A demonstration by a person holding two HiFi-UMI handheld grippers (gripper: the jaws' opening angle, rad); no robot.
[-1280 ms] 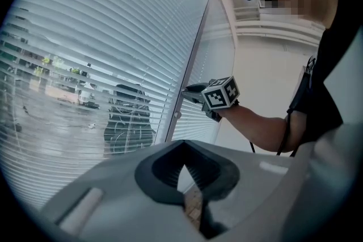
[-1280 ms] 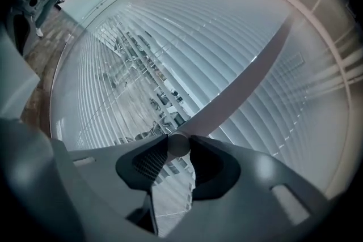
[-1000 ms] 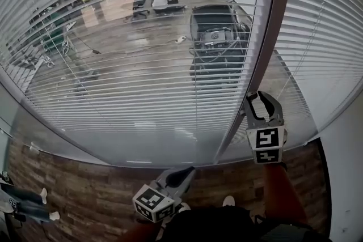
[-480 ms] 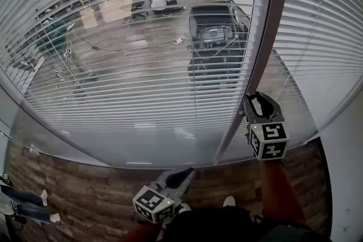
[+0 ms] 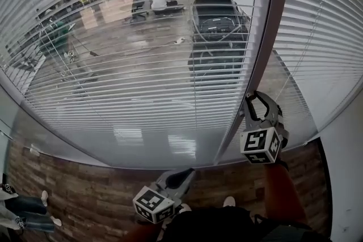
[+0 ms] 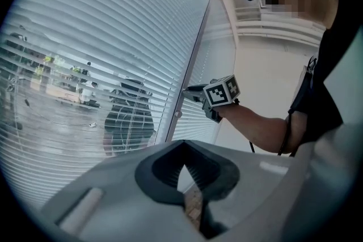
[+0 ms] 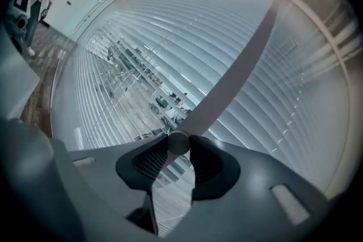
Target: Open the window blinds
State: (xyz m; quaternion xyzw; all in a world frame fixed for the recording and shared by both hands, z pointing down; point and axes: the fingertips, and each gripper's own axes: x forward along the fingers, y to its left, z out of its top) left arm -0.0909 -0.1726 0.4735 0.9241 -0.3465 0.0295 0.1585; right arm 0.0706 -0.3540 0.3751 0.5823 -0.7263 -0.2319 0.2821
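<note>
White slatted blinds (image 5: pixel 142 65) cover the window, and an office shows through the slats. A brown wand (image 5: pixel 266 37) hangs slanted between two blind panels. My right gripper (image 5: pixel 253 98) is shut on that wand, which sits pinched between the jaw tips (image 7: pixel 179 143). Its jaws have just been closing on the wand. The left gripper view shows the same grip from the side (image 6: pixel 190 89). My left gripper (image 5: pixel 182 174) hangs low near my body, shut with nothing in it (image 6: pixel 182 143).
A second blind panel (image 5: pixel 323 37) hangs right of the wand. A white wall (image 5: pixel 346 178) stands at the far right. Wood-look floor (image 5: pixel 85 195) lies below the window. A person's legs (image 5: pixel 22 209) show at the lower left.
My right gripper has rolled about its own axis on the wand, turning its marker cube. The slats let a little more through. My left gripper has stayed put.
</note>
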